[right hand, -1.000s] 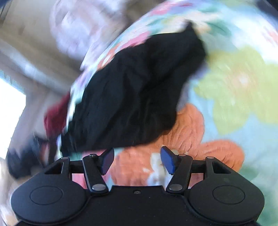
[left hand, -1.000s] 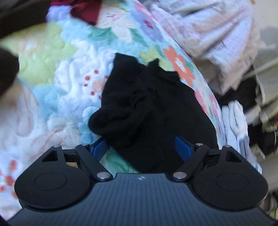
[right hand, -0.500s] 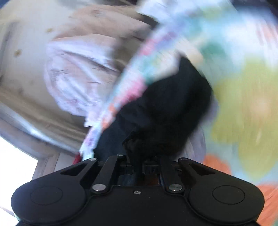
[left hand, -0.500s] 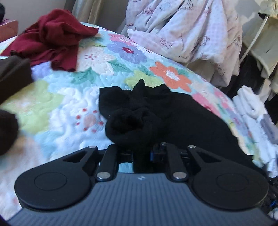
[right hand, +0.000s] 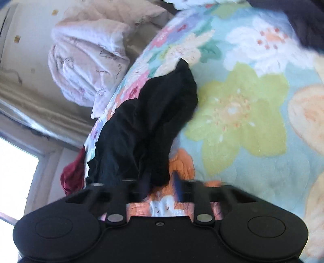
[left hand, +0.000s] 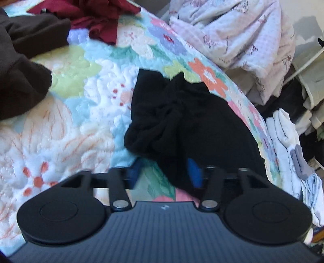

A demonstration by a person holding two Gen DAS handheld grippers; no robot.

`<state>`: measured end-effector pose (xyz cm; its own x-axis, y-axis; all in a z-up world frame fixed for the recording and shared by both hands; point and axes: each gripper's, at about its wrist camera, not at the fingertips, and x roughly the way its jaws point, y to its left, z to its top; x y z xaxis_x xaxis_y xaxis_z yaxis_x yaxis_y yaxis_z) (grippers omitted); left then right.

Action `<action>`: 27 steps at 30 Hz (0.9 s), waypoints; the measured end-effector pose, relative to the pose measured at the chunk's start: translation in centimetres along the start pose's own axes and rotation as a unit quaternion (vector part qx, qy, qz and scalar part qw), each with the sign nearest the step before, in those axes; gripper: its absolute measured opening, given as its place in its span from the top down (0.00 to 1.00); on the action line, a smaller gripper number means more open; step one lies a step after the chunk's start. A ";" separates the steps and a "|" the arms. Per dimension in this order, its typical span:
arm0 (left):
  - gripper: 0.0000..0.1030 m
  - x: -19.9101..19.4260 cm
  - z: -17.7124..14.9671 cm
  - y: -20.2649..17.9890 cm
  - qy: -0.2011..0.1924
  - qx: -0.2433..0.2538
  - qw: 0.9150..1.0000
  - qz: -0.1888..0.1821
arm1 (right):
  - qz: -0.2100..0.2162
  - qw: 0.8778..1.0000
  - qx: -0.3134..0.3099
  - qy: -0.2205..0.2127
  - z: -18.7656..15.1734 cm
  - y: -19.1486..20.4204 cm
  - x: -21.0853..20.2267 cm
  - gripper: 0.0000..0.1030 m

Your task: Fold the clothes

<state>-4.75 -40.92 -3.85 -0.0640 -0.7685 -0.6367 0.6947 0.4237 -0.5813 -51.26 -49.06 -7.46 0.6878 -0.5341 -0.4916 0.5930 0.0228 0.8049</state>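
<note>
Black garment (left hand: 182, 121) released, left gripper (left hand: 164, 174) and right gripper (right hand: 160, 184) reopened

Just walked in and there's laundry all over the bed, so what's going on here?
Someone is folding clothes with a handheld gripper in each hand. A crumpled black garment lies on the floral quilt, near its edge. The left gripper and the right gripper are both open, their fingers at either side of the garment's near edge, neither one clamped on it. It is not folded yet. A dark red garment and a brown one lie farther back.
</note>
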 end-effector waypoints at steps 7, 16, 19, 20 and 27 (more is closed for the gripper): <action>0.28 3.4 0.9 0.0 -0.017 -0.011 1.000 0.002 | 0.037 0.998 0.054 0.000 -1.7 0.8 3.0 0.42; 0.90 3.7 -1.1 -8.0 -0.073 0.310 0.936 0.148 | 0.024 0.997 0.015 -0.073 1.9 2.8 8.1 0.86; 0.91 0.5 -1.1 -8.0 -0.068 0.279 0.950 0.123 | 0.064 0.995 -0.025 -0.074 3.2 3.7 4.7 0.87; 0.91 -0.4 -1.3 -7.7 -0.057 0.277 0.952 0.118 | 0.079 0.994 -0.032 -0.066 3.5 3.9 3.3 0.87; 0.92 -0.9 -3.0 -4.8 0.039 0.256 0.957 0.133 | -0.011 0.993 -0.110 0.040 0.5 2.6 0.4 0.87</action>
<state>-10.17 -40.80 -1.99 0.1250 -0.6189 -0.7755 0.9521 0.2946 -0.0817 -49.63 -49.63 -5.41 0.6996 -0.4677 -0.5402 0.6794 0.2012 0.7057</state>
